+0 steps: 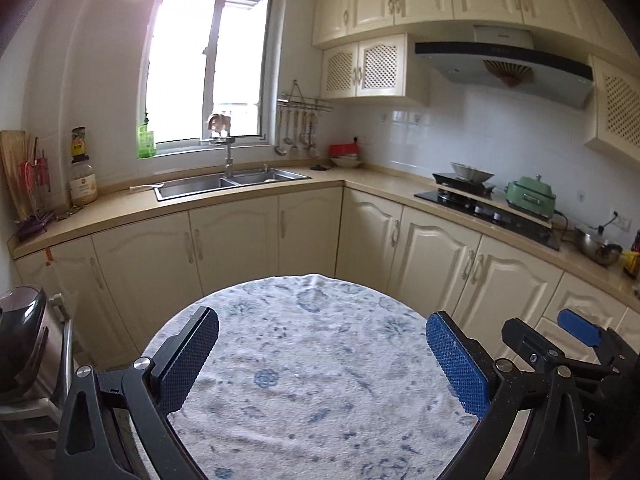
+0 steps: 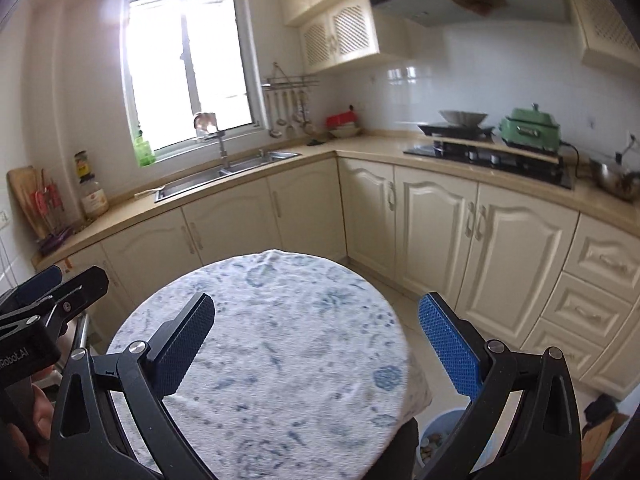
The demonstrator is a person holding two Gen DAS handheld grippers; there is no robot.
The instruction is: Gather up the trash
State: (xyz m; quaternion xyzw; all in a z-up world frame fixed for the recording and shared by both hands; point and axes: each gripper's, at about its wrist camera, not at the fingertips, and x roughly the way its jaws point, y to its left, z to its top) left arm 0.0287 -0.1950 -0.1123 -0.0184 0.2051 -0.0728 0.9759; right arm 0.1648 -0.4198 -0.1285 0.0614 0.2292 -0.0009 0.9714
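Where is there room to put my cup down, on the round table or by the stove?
The round table has a bare cloth top between both open grippers. The counter stretch between the sink and the stove is bare too. By the stove it is crowded: a green pot and a metal bowl.

Round table (image 1: 312,360) near, centre, both grippers over its near edge: left gripper (image 1: 322,344) left of right gripper (image 2: 316,328). Sink (image 1: 232,182) far left in counter under window (image 1: 208,80); stove (image 1: 484,208) far right with pot (image 1: 530,196) on it. Bin (image 2: 438,436) on floor, right of table.
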